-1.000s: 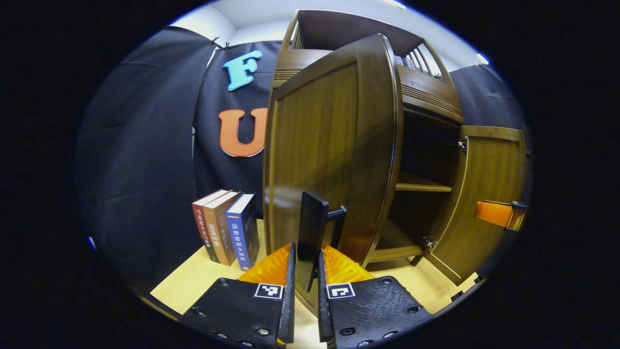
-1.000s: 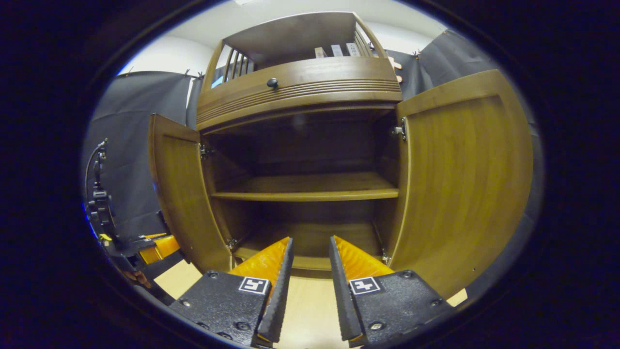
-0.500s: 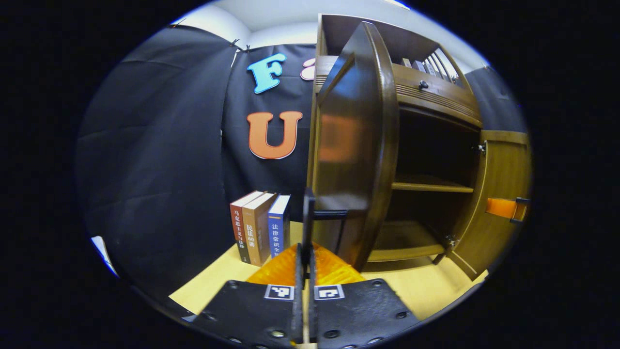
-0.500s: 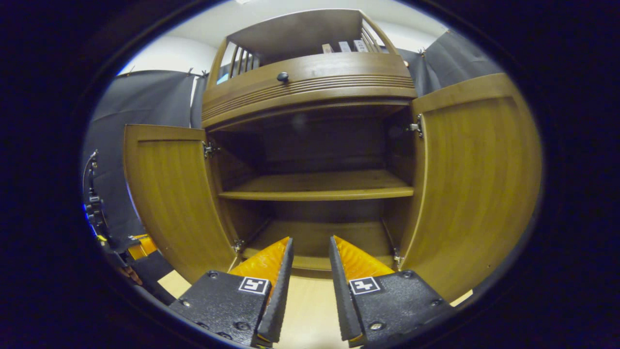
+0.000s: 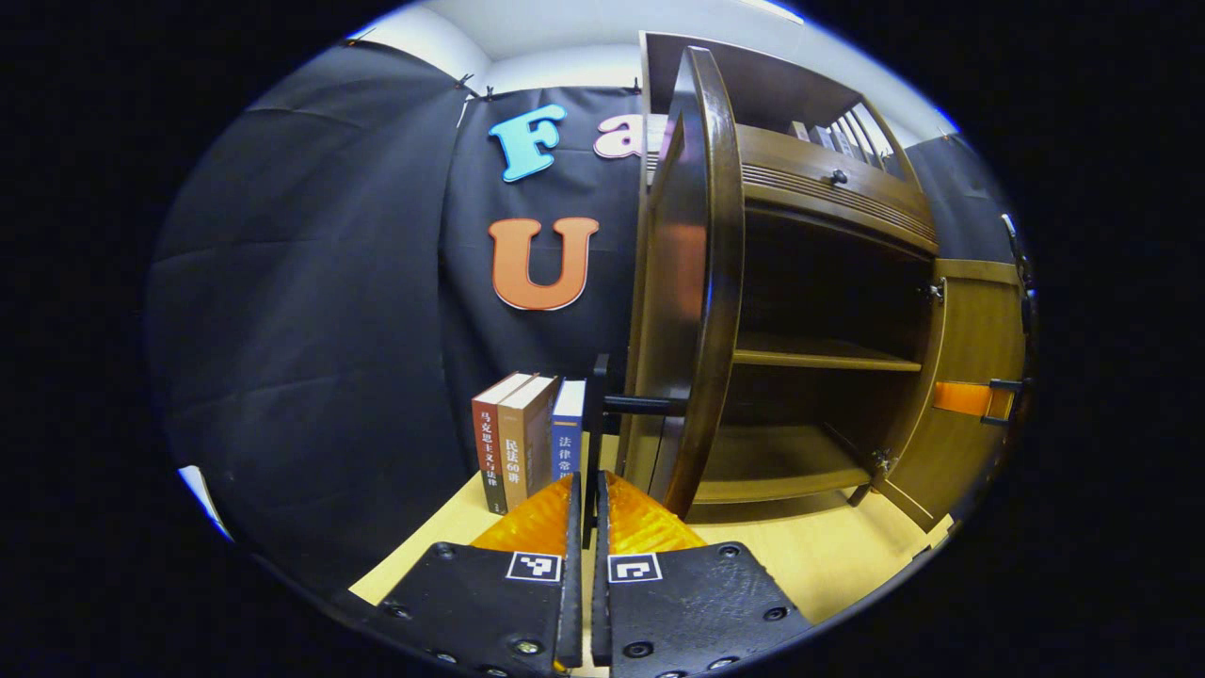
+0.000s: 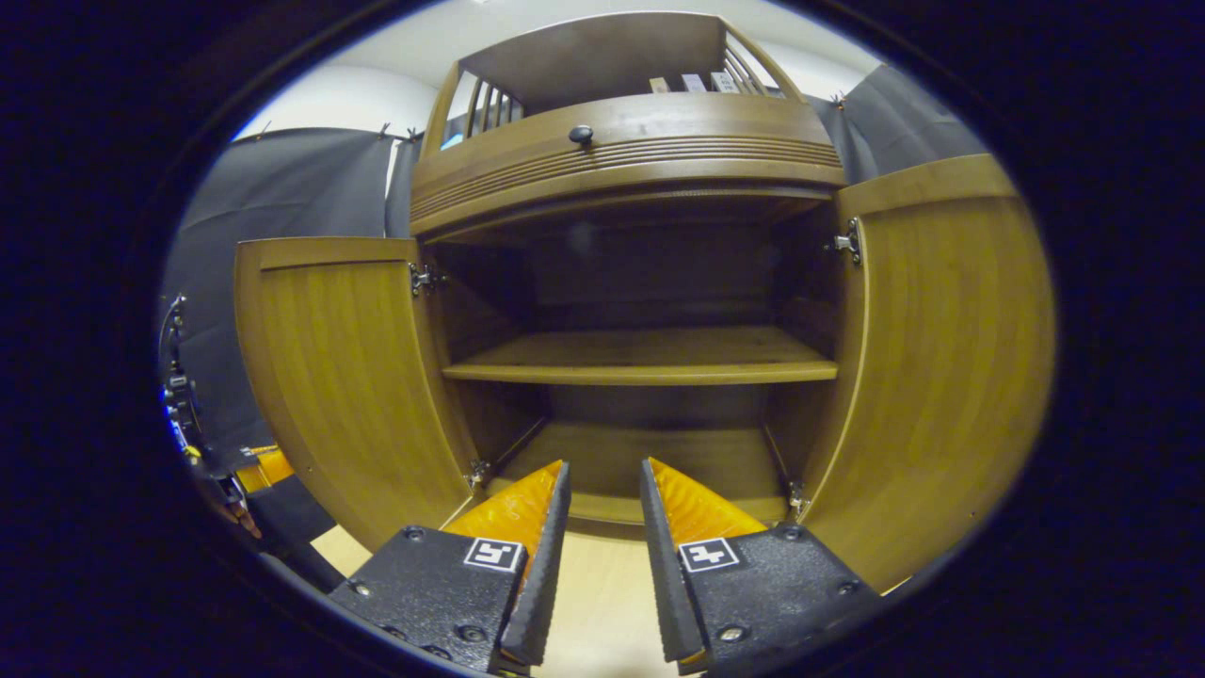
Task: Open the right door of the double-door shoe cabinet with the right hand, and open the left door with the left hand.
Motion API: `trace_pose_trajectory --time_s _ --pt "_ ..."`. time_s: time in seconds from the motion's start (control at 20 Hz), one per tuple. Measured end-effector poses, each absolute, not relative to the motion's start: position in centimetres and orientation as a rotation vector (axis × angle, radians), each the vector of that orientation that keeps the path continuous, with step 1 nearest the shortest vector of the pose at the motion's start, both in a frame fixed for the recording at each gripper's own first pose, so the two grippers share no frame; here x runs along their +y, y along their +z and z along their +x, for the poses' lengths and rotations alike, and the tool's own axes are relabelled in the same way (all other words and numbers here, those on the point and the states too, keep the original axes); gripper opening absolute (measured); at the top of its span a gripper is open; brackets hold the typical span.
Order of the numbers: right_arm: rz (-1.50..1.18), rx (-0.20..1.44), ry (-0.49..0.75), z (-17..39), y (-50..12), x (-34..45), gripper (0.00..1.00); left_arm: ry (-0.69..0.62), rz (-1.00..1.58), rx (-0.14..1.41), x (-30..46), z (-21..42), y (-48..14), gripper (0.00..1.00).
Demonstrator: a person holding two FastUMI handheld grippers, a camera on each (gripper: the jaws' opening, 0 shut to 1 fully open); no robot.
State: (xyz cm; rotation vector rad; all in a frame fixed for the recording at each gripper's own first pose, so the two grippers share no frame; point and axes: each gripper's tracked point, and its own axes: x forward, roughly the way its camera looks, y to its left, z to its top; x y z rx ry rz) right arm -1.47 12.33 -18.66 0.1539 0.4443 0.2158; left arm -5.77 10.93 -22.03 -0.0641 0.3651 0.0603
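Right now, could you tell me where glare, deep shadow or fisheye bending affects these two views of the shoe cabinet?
Left gripper view: glossy reflections streak the left door, whose edge bows strongly; the cabinet interior is dark. Right gripper view: both doors curve outward, the upper compartment lies in shadow, the shelf is evenly lit and sharp.

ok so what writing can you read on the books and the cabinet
"民法60讲": spine of the brown book.
"法律常": spine of the blue book, the rest hidden behind the door handle.
red book: spine print too small to read surely.
square markers on the left claw: patterns, no words.
boxes atop the cabinet: too small.
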Motion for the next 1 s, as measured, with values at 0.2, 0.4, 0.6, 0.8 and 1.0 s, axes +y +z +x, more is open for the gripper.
trace_pose_trajectory --time_s 0.2,0.4,0.6,0.8,1.0 --pt "0.142 0.46 0.225 -1.0 -18.7 12.9 0.5 0.101 -0.02 0.41 12.9 -7.0 -22.6 0.04" --pt "0.142 0.464 0.224 -1.3 -18.7 12.6 0.5 0.149 -0.022 0.43 13.9 -8.5 -22.8 0.04" --pt "0.133 0.471 0.206 -1.0 -18.8 12.3 0.51 0.206 0.017 0.408 13.6 -9.5 -22.0 0.04" --pt "0.146 0.442 0.163 -0.2 -17.7 9.9 0.63 0.255 0.098 0.381 12.7 -10.2 -21.1 0.04" --pt "0.154 0.422 0.128 -1.0 -17.1 8.1 0.79 0.19 0.115 0.325 8.6 -8.6 -18.9 0.19"
